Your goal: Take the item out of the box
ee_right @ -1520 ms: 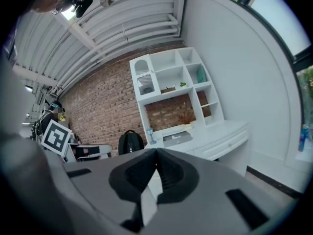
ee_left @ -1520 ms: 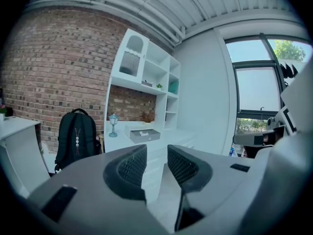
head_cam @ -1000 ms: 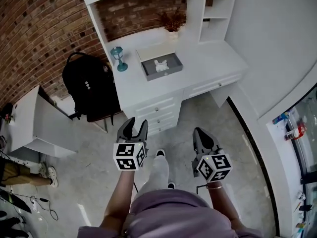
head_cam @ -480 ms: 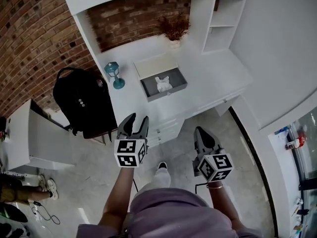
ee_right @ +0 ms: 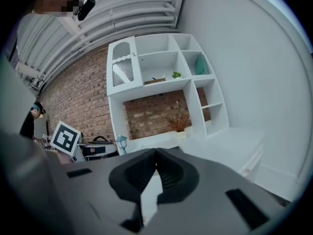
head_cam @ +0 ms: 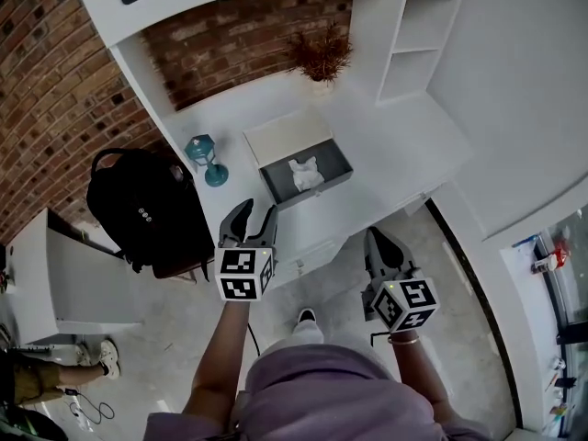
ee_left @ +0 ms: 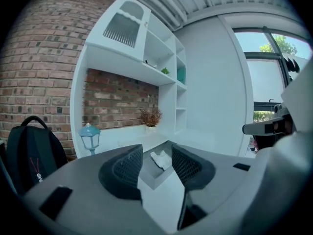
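Observation:
A grey open box [head_cam: 332, 157] stands on the white desk [head_cam: 404, 141], with a crumpled white item [head_cam: 306, 173] inside it. My left gripper [head_cam: 254, 217] hovers at the desk's front edge, just short of the box, open and empty. In the left gripper view the box [ee_left: 151, 174] and the item [ee_left: 160, 159] show between the spread fingers [ee_left: 124, 170]. My right gripper [head_cam: 378, 239] hangs over the floor, below and to the right of the box, with its jaws together. In the right gripper view its tips [ee_right: 156, 153] meet with nothing between them.
A white lid [head_cam: 287, 137] lies behind the box. On the desk stand a teal lantern [head_cam: 207, 159] and a dried plant [head_cam: 320, 58]. A black backpack [head_cam: 147, 214] sits left of the desk, drawers [head_cam: 312, 254] below it, shelves [head_cam: 409, 26] above.
Both grippers have come closer to the desk; the box now lies just beyond the left gripper's tips. Neither gripper's jaws have changed.

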